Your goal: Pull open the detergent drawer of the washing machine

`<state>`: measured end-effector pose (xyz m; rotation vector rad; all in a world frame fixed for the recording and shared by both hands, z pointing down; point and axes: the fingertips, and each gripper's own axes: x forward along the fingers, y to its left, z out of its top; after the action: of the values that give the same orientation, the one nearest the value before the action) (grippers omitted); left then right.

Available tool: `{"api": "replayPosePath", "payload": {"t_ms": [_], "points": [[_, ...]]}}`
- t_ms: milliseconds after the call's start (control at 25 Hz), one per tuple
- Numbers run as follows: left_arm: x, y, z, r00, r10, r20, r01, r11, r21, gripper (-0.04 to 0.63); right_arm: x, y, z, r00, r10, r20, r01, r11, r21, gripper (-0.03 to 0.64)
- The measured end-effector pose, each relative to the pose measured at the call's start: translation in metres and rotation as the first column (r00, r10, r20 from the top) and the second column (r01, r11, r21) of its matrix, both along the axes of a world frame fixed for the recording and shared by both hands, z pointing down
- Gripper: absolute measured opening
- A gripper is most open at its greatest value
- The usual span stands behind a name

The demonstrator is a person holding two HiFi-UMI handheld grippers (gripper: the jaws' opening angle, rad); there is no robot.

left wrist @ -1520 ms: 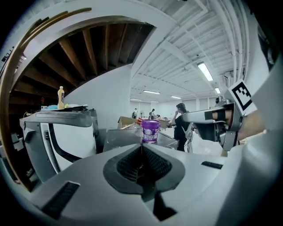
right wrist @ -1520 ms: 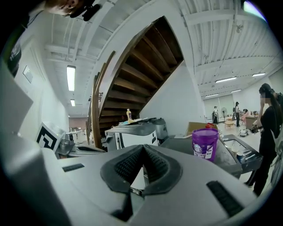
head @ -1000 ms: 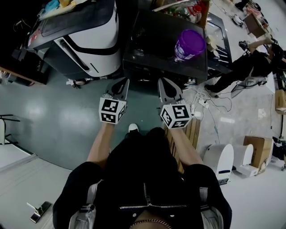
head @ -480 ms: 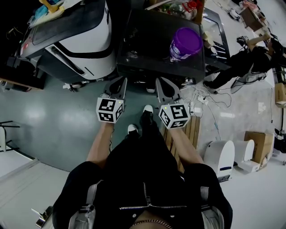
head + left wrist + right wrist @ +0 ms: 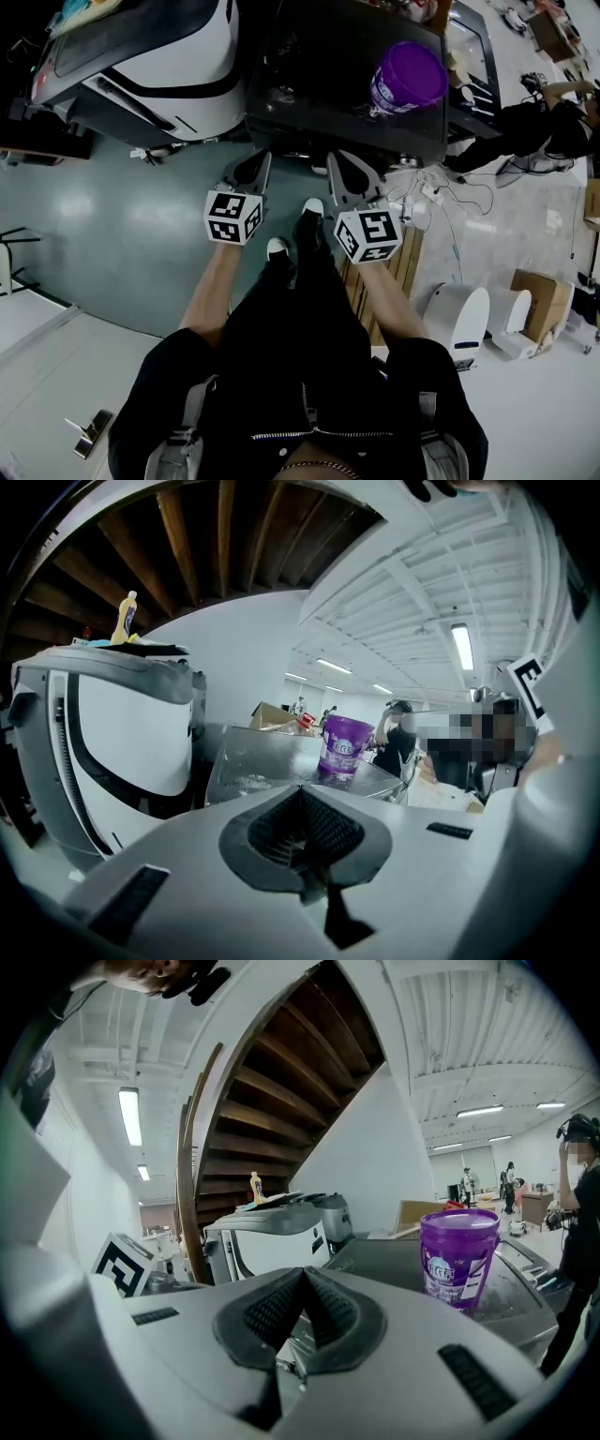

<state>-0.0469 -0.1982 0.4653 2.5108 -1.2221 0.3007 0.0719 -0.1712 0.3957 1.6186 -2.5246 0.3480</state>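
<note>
The black washing machine (image 5: pixel 319 66) stands straight ahead, and only its flat top shows in the head view. Its front and the detergent drawer are hidden from me. A purple bucket (image 5: pixel 408 77) sits on the top's right side. My left gripper (image 5: pixel 260 161) and right gripper (image 5: pixel 337 161) hang side by side just before the machine's near edge, touching nothing. Both are shut and empty. In the left gripper view the left gripper (image 5: pixel 302 791) points at the machine's top (image 5: pixel 253 766) and the bucket (image 5: pixel 344 747). The right gripper (image 5: pixel 303 1272) sees the same bucket (image 5: pixel 458 1255).
A white and grey machine (image 5: pixel 159 56) stands against the washer's left side. A wooden pallet (image 5: pixel 398 272), loose cables (image 5: pixel 441 202), a white appliance (image 5: pixel 459 323) and a cardboard box (image 5: pixel 542 302) lie to the right. A person in black (image 5: pixel 539 131) crouches at far right. My shoes (image 5: pixel 277 248) stand on grey floor.
One foot has stepped forward under the grippers. Both grippers have come slightly lower and closer to the washing machine's near edge, side by side, jaws still shut.
</note>
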Motion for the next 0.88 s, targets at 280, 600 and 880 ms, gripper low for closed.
{"api": "replayPosePath", "payload": {"t_ms": [280,600,880], "points": [[0.001,-0.003,0.057,0.997,-0.067,-0.038,0.061,0.989,-0.134,0.021,-0.003,0.002,0.037,1.000,-0.019,0.015,0.020,0.997,-0.078,0.005],[0.008,-0.012,0.089,0.983,-0.116,-0.139,0.089,0.978,-0.191,0.025,0.001,0.004,0.064,0.999,-0.034,0.022,0.037,0.989,-0.141,0.005],[0.009,-0.031,0.119,0.861,-0.260,-0.437,0.115,0.937,-0.331,0.175,0.011,0.007,0.083,0.999,-0.037,0.016,0.040,0.981,-0.188,0.005]]}}
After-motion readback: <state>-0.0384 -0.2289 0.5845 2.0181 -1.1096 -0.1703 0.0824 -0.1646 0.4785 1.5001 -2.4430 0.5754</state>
